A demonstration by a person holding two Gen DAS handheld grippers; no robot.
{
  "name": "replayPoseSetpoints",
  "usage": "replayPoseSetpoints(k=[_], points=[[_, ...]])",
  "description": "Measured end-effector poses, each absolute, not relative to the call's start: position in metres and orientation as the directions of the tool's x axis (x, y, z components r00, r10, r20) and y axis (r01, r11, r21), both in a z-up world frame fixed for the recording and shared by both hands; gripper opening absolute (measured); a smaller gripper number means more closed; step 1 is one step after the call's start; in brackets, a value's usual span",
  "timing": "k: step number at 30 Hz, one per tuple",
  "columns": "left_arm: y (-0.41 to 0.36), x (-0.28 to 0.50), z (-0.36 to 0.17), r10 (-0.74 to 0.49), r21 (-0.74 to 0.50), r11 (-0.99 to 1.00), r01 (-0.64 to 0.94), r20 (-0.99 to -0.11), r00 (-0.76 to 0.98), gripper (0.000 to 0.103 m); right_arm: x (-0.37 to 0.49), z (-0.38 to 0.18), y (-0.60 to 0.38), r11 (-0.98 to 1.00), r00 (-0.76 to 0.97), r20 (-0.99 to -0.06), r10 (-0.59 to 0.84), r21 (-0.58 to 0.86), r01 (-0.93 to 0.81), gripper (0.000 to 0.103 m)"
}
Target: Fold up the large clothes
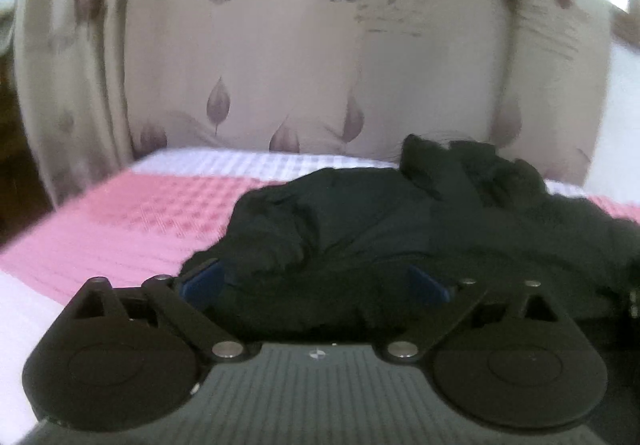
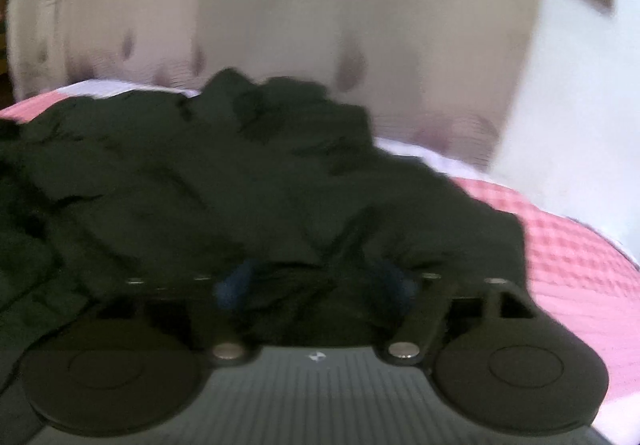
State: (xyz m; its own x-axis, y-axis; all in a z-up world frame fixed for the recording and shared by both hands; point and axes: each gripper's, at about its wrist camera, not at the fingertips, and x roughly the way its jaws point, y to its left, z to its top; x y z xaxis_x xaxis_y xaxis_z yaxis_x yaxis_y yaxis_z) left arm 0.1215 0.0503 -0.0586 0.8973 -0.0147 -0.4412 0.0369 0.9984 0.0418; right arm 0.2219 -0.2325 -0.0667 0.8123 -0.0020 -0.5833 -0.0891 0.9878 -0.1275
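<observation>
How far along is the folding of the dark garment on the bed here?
Done: nothing tidy shows; the dark garment lies rumpled in a heap on the pink checked bedcover. In hand: nothing; the left gripper and right gripper are both open over the cloth. Left: spreading it flat and every fold.

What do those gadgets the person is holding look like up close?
Each hand-held gripper, left and right, has a grey ribbed body with a small round emblem, two black round discs, black linkage bars with silver pins, and blue finger pads. No cables or sleeves show.
</observation>
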Motion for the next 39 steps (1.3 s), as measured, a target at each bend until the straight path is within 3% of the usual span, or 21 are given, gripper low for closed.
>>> replayPoseSetpoints(k=[7, 12, 15, 27, 33, 39], points=[[0.044, 0.068, -0.042, -0.051, 0.073, 0.994, 0.086, -0.394, 0.918, 0.103, 0.139, -0.02, -0.228, 0.996, 0.895, -0.439, 0.073, -0.014, -0.088, 0.078], [0.04, 0.04, -0.038, -0.069, 0.094, 0.989, 0.113, -0.377, 0.924, 0.103, 0.055, -0.002, -0.231, 0.991, 0.922, -0.363, 0.137, 0.041, -0.131, 0.091], [0.038, 0.025, -0.037, -0.078, 0.101, 0.987, 0.123, -0.373, 0.925, 0.103, 0.006, 0.001, -0.233, 0.992, 0.932, -0.34, 0.122, 0.026, -0.12, 0.092], [0.053, -0.031, -0.031, -0.078, 0.142, 0.981, 0.13, -0.323, 0.943, 0.103, -0.108, -0.012, -0.265, 0.997, 0.938, -0.339, -0.074, 0.0, 0.078, 0.094], [0.121, -0.062, -0.036, -0.103, 0.07, 0.989, 0.133, -0.328, 0.939, 0.103, -0.145, -0.022, -0.287, 0.983, 0.923, -0.362, -0.133, 0.067, 0.168, 0.095], [0.218, -0.072, -0.05, -0.179, -0.09, 0.984, 0.156, -0.418, 0.89, 0.103, -0.174, -0.035, -0.295, 0.97, 0.908, -0.388, -0.155, 0.113, 0.214, 0.095]])
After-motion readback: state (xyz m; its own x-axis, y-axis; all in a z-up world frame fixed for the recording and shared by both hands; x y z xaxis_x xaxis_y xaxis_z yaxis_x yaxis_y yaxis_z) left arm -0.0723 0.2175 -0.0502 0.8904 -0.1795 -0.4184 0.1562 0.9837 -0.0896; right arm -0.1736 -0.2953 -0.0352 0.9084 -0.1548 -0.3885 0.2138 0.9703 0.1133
